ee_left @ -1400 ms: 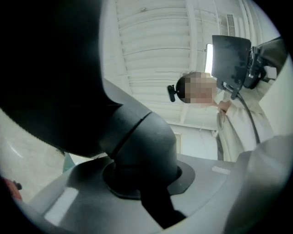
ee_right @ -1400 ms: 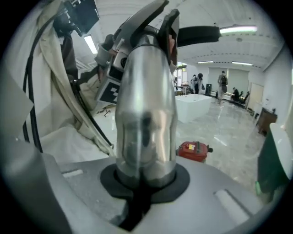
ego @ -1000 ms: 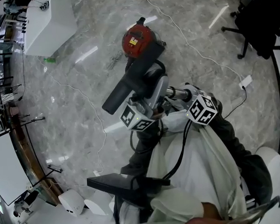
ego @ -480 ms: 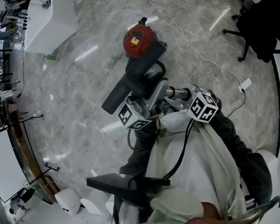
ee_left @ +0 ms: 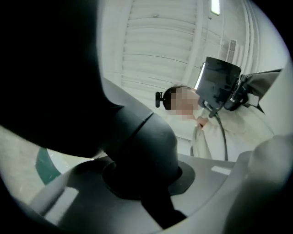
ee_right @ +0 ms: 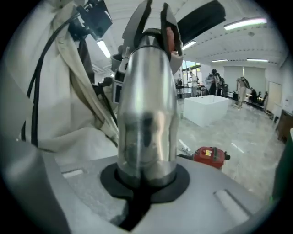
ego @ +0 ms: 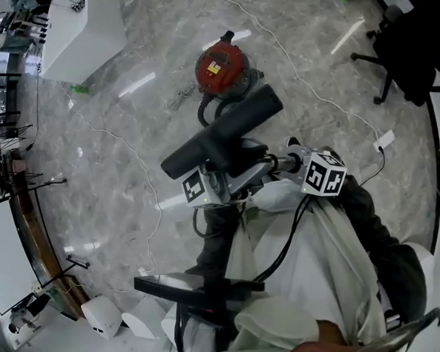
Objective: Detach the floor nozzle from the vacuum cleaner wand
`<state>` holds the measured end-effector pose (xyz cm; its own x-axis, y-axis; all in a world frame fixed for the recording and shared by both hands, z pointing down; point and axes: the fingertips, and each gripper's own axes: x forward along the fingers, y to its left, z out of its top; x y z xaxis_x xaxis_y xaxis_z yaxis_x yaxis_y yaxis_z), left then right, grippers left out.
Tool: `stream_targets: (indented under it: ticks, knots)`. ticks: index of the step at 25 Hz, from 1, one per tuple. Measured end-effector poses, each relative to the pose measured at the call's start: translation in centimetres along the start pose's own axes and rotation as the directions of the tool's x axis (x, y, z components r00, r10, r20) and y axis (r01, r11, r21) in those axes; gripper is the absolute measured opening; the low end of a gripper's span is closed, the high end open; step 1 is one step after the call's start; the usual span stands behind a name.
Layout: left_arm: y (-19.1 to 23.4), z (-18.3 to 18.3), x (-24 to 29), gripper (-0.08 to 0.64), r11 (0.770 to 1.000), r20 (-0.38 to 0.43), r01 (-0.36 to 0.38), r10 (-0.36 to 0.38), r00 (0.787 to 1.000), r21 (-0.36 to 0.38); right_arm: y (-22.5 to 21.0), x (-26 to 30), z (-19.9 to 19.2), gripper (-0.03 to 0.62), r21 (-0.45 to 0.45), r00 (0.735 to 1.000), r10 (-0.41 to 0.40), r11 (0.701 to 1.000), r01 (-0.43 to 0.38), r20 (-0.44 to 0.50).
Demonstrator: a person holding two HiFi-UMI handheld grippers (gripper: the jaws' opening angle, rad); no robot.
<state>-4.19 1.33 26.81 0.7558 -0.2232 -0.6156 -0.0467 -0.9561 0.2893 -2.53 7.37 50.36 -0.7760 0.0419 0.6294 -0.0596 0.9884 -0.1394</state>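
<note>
In the head view the black floor nozzle [ego: 225,134] is held up off the floor as a long bar, tilted up to the right. My left gripper [ego: 231,177] is shut on its dark neck [ee_left: 142,146], which fills the space between the jaws [ee_left: 145,178]. The chrome wand [ego: 280,161] runs right from there. My right gripper [ego: 297,165] is shut on this shiny tube [ee_right: 146,105], with its jaws [ee_right: 145,176] tight around it. Both grippers hide the joint between nozzle and wand in the head view. In the right gripper view the nozzle [ee_right: 201,16] shows beyond the wand's far end.
The red vacuum canister [ego: 219,66] sits on the marble floor beyond the nozzle, with its dark hose curling by it. A white cable [ego: 295,70] trails across the floor. A white counter [ego: 85,31] stands far left, an office chair [ego: 409,41] far right. A black flat part [ego: 197,288] lies near my legs.
The nozzle has swung clockwise and risen, so it lies flatter and no longer covers the red canister. The left gripper has shifted left and the right gripper slightly right.
</note>
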Motion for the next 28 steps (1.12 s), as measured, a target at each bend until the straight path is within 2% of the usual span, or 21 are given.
stream_targets:
  ticks: [2, 4, 5, 7, 9, 10, 11, 13, 15, 16, 17, 18, 19, 20, 22, 23, 24, 25, 26, 28]
  knots:
    - [-1.3, -0.2, 0.3, 0.075, 0.996, -0.02, 0.089, -0.089, 0.996, 0.007, 0.5, -0.3, 0.0, 0.04, -0.032, 0.999, 0.05, 0.998, -0.05, 0.005]
    - [-1.6, -0.2, 0.4, 0.075, 0.993, -0.021, 0.119, -0.119, 0.993, 0.013, 0.3, -0.4, 0.1, 0.04, -0.039, 0.999, 0.052, 0.998, -0.052, 0.005]
    - [-1.3, -0.1, 0.4, 0.075, 0.994, -0.019, 0.111, -0.111, 0.994, 0.011, 0.0, -0.4, 0.2, 0.04, -0.034, 0.999, 0.032, 0.999, -0.032, 0.008]
    - [0.1, 0.0, 0.6, 0.074, 0.999, -0.01, 0.034, -0.034, 0.999, 0.009, -1.2, -0.5, 0.3, 0.04, -0.012, 0.998, -0.054, 0.998, 0.054, 0.014]
    - [2.2, 0.3, 0.9, 0.074, 0.991, 0.014, -0.128, 0.127, 0.992, 0.043, -2.6, -0.7, 0.0, 0.038, 0.028, 0.982, -0.187, 0.982, 0.187, -0.005]
    - [3.5, 0.4, 0.7, 0.074, 0.971, 0.03, -0.229, 0.227, 0.973, 0.075, -3.3, -0.8, -0.2, 0.038, 0.052, 0.966, -0.258, 0.965, 0.259, -0.026]
    - [4.6, 0.5, 0.2, 0.074, 0.94, 0.047, -0.324, 0.321, 0.946, 0.103, -3.8, -0.7, -0.5, 0.038, 0.074, 0.948, -0.314, 0.945, 0.317, -0.049]
    - [6.2, 0.5, -1.0, 0.074, 0.875, 0.078, -0.47, 0.464, 0.882, 0.117, -4.1, -0.4, -0.8, 0.038, 0.103, 0.925, -0.371, 0.92, 0.378, -0.084]
    - [7.0, 0.4, -1.8, 0.074, 0.822, 0.085, -0.558, 0.551, 0.83, 0.113, -4.0, -0.1, -1.1, 0.038, 0.117, 0.923, -0.373, 0.917, 0.382, -0.097]
    - [7.1, 0.3, -1.9, 0.074, 0.809, 0.082, -0.577, 0.571, 0.817, 0.114, -3.8, 0.0, -1.1, 0.038, 0.12, 0.928, -0.36, 0.922, 0.369, -0.094]
    - [7.0, 0.2, -1.7, 0.075, 0.808, 0.077, -0.577, 0.572, 0.817, 0.119, -3.6, 0.0, -1.2, 0.038, 0.12, 0.937, -0.338, 0.93, 0.347, -0.085]
    - [6.8, 0.1, -1.5, 0.075, 0.82, 0.071, -0.559, 0.554, 0.829, 0.124, -3.4, 0.0, -1.2, 0.038, 0.119, 0.949, -0.307, 0.942, 0.313, -0.071]
    - [6.3, 0.0, -1.0, 0.075, 0.844, 0.062, -0.52, 0.517, 0.854, 0.128, -3.0, 0.0, -1.1, 0.038, 0.114, 0.962, -0.268, 0.955, 0.272, -0.054]
    - [5.5, -0.2, -0.5, 0.077, 0.879, 0.047, -0.46, 0.458, 0.888, 0.124, -2.7, -0.2, -1.1, 0.04, 0.103, 0.974, -0.223, 0.969, 0.226, -0.035]
    - [3.1, -0.6, 0.8, 0.076, 0.962, 0.013, -0.261, 0.261, 0.965, 0.074, -1.4, -0.6, -1.0, 0.039, 0.061, 0.994, -0.112, 0.992, 0.111, 0.006]
    - [1.5, -0.8, 1.2, 0.076, 0.989, -0.003, -0.141, 0.141, 0.99, 0.035, -0.6, -0.9, -1.0, 0.039, 0.031, 0.998, -0.052, 0.998, 0.051, 0.021]
    - [-0.1, -1.1, 1.4, 0.075, 0.999, -0.02, -0.033, 0.033, 0.999, 0.005, 0.2, -1.0, -1.0, 0.04, 0.003, 1.0, -0.001, 1.0, 0.001, 0.029]
    - [-1.5, -1.3, 1.5, 0.075, 0.999, -0.038, 0.05, -0.05, 0.998, -0.008, 0.9, -1.1, -0.9, 0.04, -0.019, 0.999, 0.035, 0.999, -0.034, 0.031]
    - [-2.4, -1.4, 1.4, 0.075, 0.995, -0.051, 0.1, -0.1, 0.994, -0.01, 1.3, -1.0, -0.8, 0.04, -0.031, 0.998, 0.051, 0.998, -0.05, 0.033]
    - [-2.5, -1.3, 1.2, 0.075, 0.994, -0.05, 0.108, -0.108, 0.993, -0.008, 1.1, -1.0, -0.6, 0.04, -0.034, 0.999, 0.023, 0.999, -0.021, 0.038]
